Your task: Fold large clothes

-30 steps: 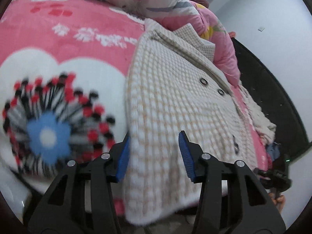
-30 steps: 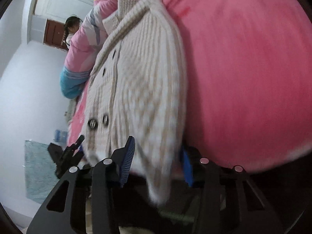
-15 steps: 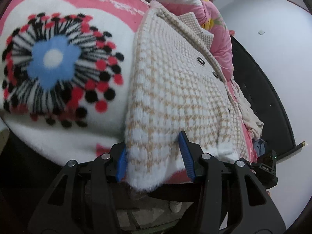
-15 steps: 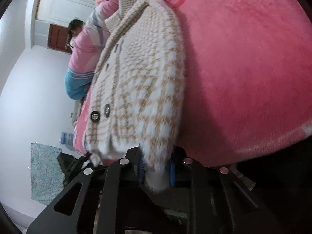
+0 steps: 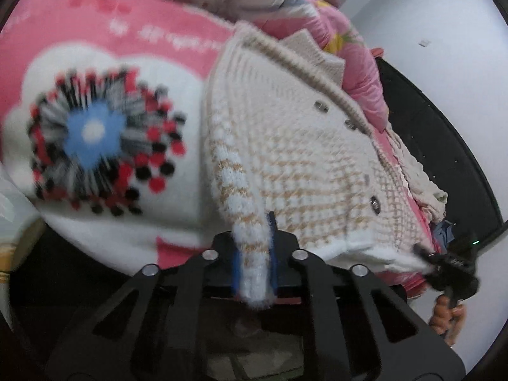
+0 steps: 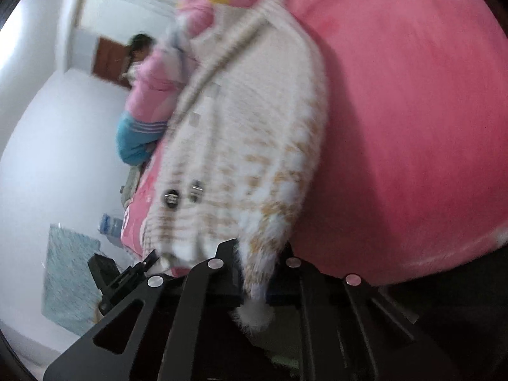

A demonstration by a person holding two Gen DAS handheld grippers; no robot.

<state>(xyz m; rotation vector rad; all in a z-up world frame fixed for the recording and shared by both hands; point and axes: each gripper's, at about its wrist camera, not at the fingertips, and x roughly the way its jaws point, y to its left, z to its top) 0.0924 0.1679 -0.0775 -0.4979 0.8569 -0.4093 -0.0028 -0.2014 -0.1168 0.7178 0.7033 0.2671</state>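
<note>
A cream and tan knitted cardigan with dark buttons lies spread on a pink blanket. My left gripper is closing its blue pads on the fluffy white hem at one bottom corner, and the fabric is pinched between them. In the right wrist view the same cardigan runs away from me, and my right gripper is closing on the other bottom corner, with hem fabric squeezed between the jaws and a tuft hanging below. Each gripper shows in the other view: the right gripper and the left gripper.
The blanket has a blue flower pattern left of the cardigan. A rumpled pink quilt lies beyond the collar. A black bed board runs along the wall. A person is far back, and a teal rug lies on the floor.
Both grippers went from open around the hem to closed on it. The hem corners have lifted slightly off the bed edge, and both views shifted.
</note>
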